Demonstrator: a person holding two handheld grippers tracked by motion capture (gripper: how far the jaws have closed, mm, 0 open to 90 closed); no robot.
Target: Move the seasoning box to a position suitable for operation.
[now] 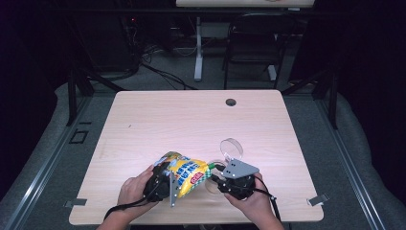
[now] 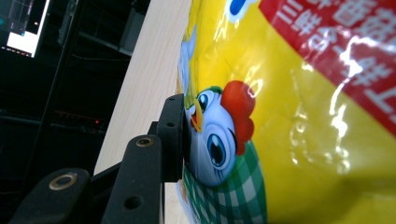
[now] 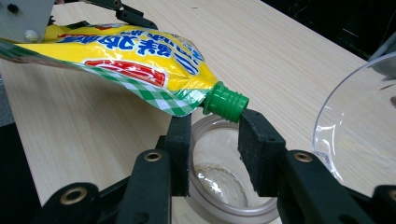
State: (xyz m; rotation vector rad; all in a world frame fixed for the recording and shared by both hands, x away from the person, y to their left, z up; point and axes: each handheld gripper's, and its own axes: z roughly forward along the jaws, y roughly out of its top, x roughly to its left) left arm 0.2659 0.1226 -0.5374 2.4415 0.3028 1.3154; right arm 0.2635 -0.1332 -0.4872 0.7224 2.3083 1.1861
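Left hand-held gripper (image 1: 160,184): clamped on the yellow pouch (image 1: 184,175), which is held tilted above the tabletop (image 1: 191,120)
Green cap (image 3: 225,101): to be gripped squarely and twisted off while the pouch is kept steady
Right hand-held gripper (image 3: 214,140): jaws apart beside the cap, not yet clamped
Right gripper view: the glass jar (image 3: 224,186) below the cap is shown; in the high view it is largely covered

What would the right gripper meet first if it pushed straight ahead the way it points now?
Most likely the green cap of the yellow pouch, which sits just beyond the right gripper and its open jaws, above the clear jar. Depth is hard to judge.
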